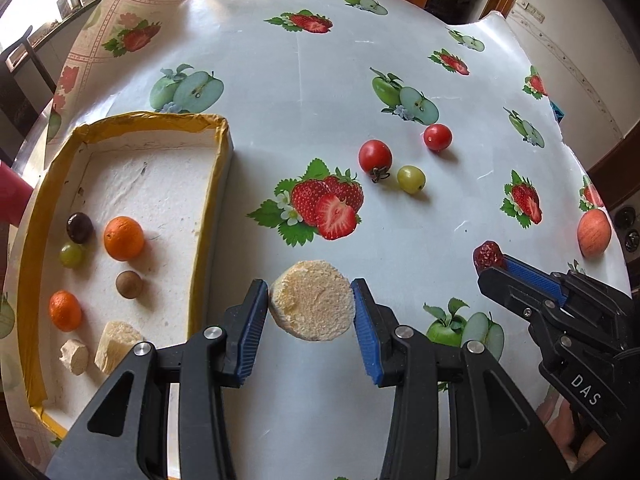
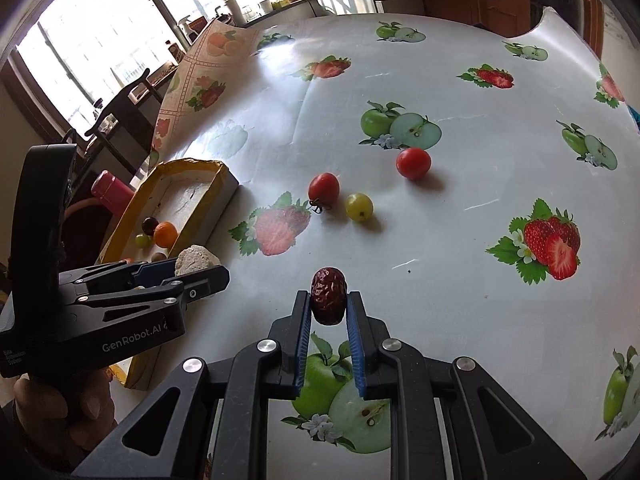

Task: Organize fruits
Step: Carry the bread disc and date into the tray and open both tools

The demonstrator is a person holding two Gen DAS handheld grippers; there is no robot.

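Where left claw (image 2: 200, 270) blocks, tray (image 2: 224, 184) contents half-hidden.

Daylight pours in from the windows (image 2: 100, 40) at the upper left of the right wrist view, blown out to near white, and it lays a broad sheen across the glossy tablecloth (image 2: 460, 208) on the desk just below them. The cherry tomatoes (image 1: 375, 155) and the grape (image 1: 411, 179) throw short soft shadows away from the windows (down and to the right). Both fisheye views are sharp at the centre, bend hard outward, and darken to black at the corners.
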